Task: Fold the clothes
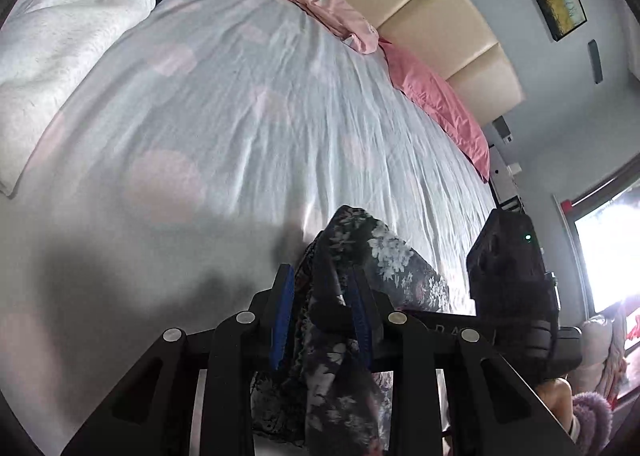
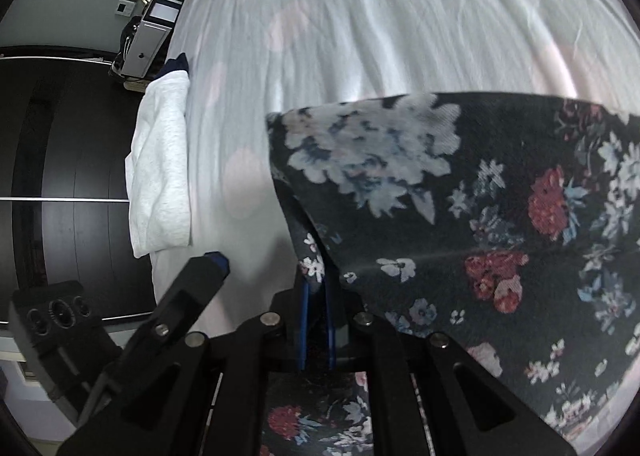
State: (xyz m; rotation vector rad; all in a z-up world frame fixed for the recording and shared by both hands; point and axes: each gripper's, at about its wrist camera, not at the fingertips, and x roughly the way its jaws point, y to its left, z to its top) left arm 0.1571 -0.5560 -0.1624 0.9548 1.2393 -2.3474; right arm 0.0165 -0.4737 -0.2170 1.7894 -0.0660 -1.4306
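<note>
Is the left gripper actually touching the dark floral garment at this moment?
Touching. In the left wrist view the floral garment is bunched between the left gripper's blue pads, pressed against both and trailing below the fingers.

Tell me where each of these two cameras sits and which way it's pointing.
Left wrist: on the left tongs, looking down over the bed toward the headboard; bunched floral cloth sits between its fingers, right tongs beside it.
Right wrist: on the right tongs, looking across the bed toward a dark wardrobe; left tongs' tip shows.
Shared: floral cloth, bed, white garment.
</note>
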